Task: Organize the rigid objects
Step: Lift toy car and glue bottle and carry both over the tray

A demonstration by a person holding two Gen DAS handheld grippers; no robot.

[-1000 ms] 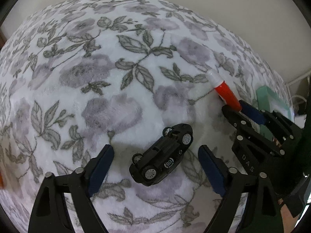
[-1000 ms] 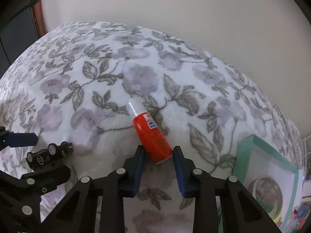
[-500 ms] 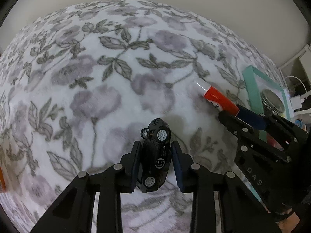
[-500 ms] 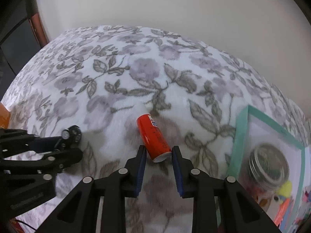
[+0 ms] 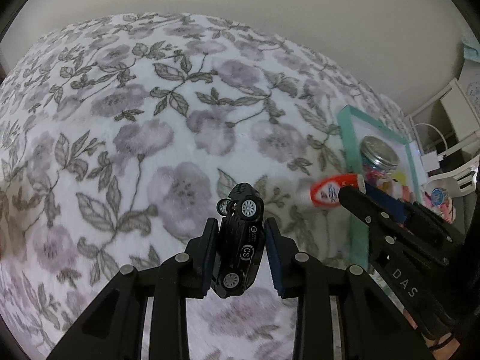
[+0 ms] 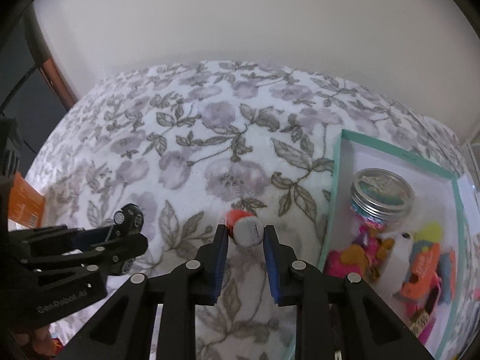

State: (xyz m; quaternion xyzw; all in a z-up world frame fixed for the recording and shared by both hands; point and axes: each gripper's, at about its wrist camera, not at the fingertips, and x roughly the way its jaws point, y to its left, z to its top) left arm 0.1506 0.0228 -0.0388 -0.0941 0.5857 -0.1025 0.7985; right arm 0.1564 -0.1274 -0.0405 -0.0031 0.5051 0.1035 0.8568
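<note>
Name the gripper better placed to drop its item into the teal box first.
Right. The right gripper, clamping the orange bottle, sits beside the teal box; the left gripper with the black toy car is farther away.

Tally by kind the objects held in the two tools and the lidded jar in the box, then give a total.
Toy car: 1, black, in left tool
Bottle: 1, orange, in right tool
Jar: 1, metal lid, in teal box
Total: 3

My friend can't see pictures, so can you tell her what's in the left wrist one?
Black left tongs grip a small black toy car above a white blanket with grey flowers. To the right, the other tongs hold a red-orange bottle near a teal-rimmed box of trinkets.
</note>
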